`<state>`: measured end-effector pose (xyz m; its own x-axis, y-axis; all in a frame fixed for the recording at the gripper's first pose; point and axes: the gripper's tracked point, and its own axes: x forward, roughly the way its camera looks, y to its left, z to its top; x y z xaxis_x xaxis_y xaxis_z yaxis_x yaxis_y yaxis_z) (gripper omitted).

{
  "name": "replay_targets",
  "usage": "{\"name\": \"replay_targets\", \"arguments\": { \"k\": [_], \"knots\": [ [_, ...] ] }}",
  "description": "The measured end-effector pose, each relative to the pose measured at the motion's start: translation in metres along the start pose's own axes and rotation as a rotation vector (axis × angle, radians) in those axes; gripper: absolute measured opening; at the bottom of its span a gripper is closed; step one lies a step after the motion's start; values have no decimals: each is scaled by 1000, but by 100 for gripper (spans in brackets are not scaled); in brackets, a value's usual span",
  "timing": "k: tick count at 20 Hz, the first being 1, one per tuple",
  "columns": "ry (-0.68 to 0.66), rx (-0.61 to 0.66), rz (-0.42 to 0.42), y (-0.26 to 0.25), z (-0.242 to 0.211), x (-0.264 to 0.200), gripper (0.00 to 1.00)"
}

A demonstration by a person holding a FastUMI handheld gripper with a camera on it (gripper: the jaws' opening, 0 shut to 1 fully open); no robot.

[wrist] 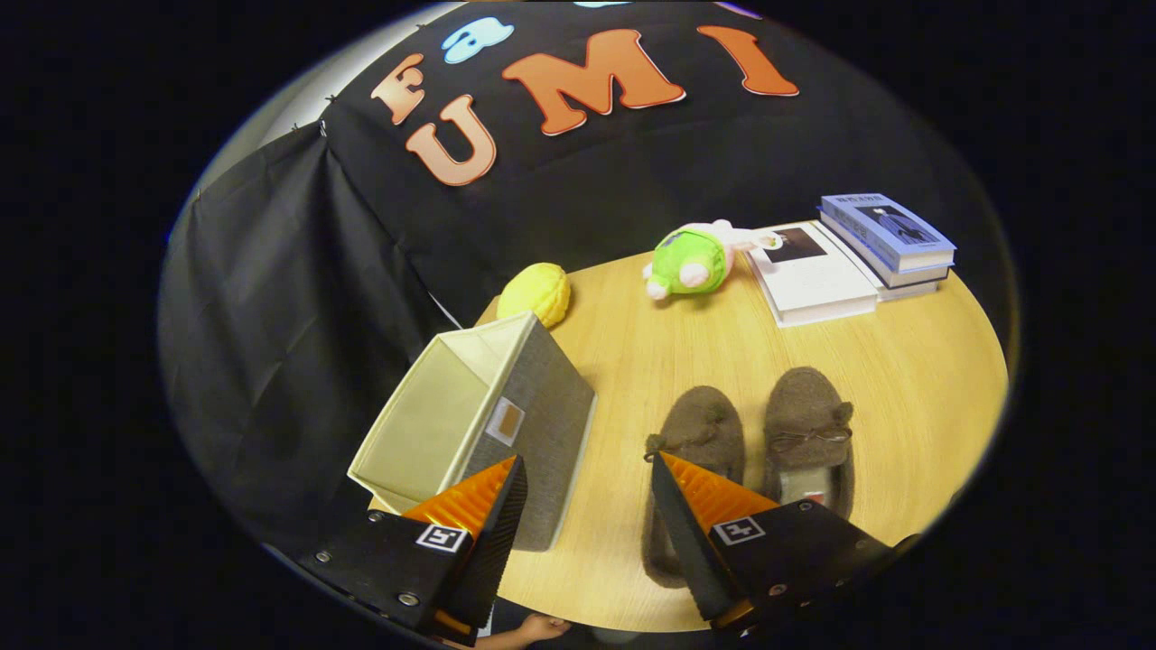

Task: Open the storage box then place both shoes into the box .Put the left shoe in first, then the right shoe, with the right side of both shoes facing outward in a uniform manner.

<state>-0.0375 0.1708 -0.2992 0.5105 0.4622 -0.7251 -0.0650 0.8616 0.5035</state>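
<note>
Seemingly with the storage box [470, 424] already open on the bench [903, 379], the tongs [587, 474] hover spread and empty above the left shoe [695, 433], which next wants grasping, the right shoe [808, 420] just beside it.

open grey storage box [506, 424] left of two brown shoes [754, 442].

1. The hand-held gripper [585, 469] was held above the scene, tilted forward and downward.
2. Its two wedge-shaped fingers [483, 506] stood spread wide apart, with nothing gripped between them.
3. Each finger rose from a black bolted block carrying a small square marker.
4. Part of a person's hand [540, 626] showed just beneath the gripper's base, fingers curled.
</note>
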Motion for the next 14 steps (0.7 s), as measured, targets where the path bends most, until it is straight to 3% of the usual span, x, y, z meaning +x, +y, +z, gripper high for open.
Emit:
{"name": "replay_targets", "arguments": {
  "k": [10, 14],
  "knots": [
    [109, -5, -109, -70, -37, 30, 60],
    [125, -38, -181, -86, -45, 48, 60]
  ]
}}
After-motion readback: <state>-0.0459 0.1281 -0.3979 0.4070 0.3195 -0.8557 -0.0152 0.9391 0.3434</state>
